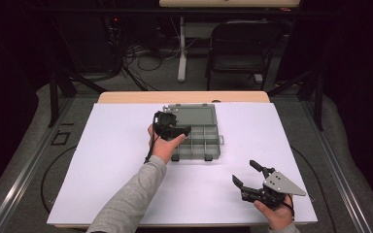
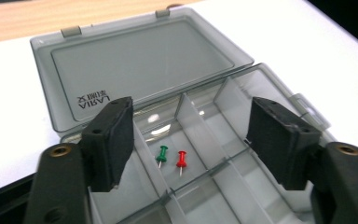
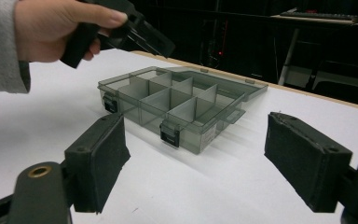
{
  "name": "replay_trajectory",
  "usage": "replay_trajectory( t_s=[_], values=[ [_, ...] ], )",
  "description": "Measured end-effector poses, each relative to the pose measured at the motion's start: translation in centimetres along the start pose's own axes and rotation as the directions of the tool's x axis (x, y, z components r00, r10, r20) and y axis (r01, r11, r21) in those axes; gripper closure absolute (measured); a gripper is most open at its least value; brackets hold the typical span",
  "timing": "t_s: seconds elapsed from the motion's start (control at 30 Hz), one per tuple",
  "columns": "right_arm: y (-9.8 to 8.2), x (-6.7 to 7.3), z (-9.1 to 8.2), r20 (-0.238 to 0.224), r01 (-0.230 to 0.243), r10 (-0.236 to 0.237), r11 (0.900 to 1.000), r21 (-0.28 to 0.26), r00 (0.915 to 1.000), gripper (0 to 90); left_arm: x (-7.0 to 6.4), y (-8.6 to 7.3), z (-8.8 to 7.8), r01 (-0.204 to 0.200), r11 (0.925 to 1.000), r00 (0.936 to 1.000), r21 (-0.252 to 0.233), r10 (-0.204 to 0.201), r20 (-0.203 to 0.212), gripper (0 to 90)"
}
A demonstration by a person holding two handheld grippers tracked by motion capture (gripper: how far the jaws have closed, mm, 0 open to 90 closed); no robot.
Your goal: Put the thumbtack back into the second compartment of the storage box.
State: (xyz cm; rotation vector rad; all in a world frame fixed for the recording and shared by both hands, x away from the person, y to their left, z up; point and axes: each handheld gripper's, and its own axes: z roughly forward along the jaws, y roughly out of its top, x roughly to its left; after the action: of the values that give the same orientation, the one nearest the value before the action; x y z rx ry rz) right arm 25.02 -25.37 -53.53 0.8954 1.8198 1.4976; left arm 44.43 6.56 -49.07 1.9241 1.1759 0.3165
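Left gripper [image 2: 189,140]: jaws apart, nothing between, above the box [image 2: 242,93].
Pins: green pin [image 2: 161,153] and red pin [image 2: 181,160] together in one compartment below it.
Right gripper [image 3: 196,163]: jaws apart, empty, box ahead.

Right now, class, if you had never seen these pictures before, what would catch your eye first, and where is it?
First, the grey compartment box lying open on the white table, its lid folded back flat. Inside one compartment lie a green pushpin and a red pushpin, side by side. The left claw hangs open just above them, and the right claw rests open nearer the table's front edge.
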Motion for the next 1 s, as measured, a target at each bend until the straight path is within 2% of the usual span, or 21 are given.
replay_trajectory(
  t_s=[0.2, 0.37, 0.47, 0.6, 0.67, 0.87, 1.0],
  values=[
    [0.1, 0.0, -0.3, 0.014, 0.006, -0.006, 1.0, -0.002, 0.9999, 20.2, 0.2, -0.9, -2.8, -0.013, 0.9998, 0.9996, -0.015, 0.014, 0.026, 30.1],
    [0.1, 0.0, -0.4, 0.027, 0.008, -0.008, 1.0, 0.0, 0.9996, 20.2, 1.3, -2.8, -6.9, -0.052, 0.9961, 0.9985, -0.071, 0.053, 0.013, 29.6],
    [0.1, -0.1, -0.4, 0.036, 0.007, -0.007, 1.0, 0.005, 0.9993, 20.2, 2.2, -4.3, -9.5, -0.052, 0.9913, 0.9987, -0.121, 0.052, -0.005, 29.6],
    [0.0, -0.1, -0.3, 0.043, 0.006, -0.007, 1.0, 0.014, 0.9991, 20.1, 3.3, -6.1, -12.1, -0.039, 0.985, 0.9992, -0.168, 0.04, 0.003, 29.3],
    [0.0, -0.1, -0.3, 0.046, 0.006, -0.007, 1.0, 0.016, 0.9989, 20.0, 3.9, -7.1, -13.1, -0.041, 0.9834, 0.999, -0.177, 0.043, 0.008, 29.3],
    [-0.1, -0.2, -0.3, 0.053, 0.007, -0.008, 1.0, 0.025, 0.9986, 19.9, 5.4, -10.6, -15.8, -0.042, 0.9786, 0.9986, -0.202, 0.035, -0.04, 29.1],
    [-0.3, -0.3, -0.3, 0.062, -0.004, 0.002, 0.999, 0.033, 0.9981, 19.8, 6.2, -13.1, -17.1, -0.036, 0.9774, 0.9984, -0.208, 0.026, -0.05, 26.8]
  ],
)
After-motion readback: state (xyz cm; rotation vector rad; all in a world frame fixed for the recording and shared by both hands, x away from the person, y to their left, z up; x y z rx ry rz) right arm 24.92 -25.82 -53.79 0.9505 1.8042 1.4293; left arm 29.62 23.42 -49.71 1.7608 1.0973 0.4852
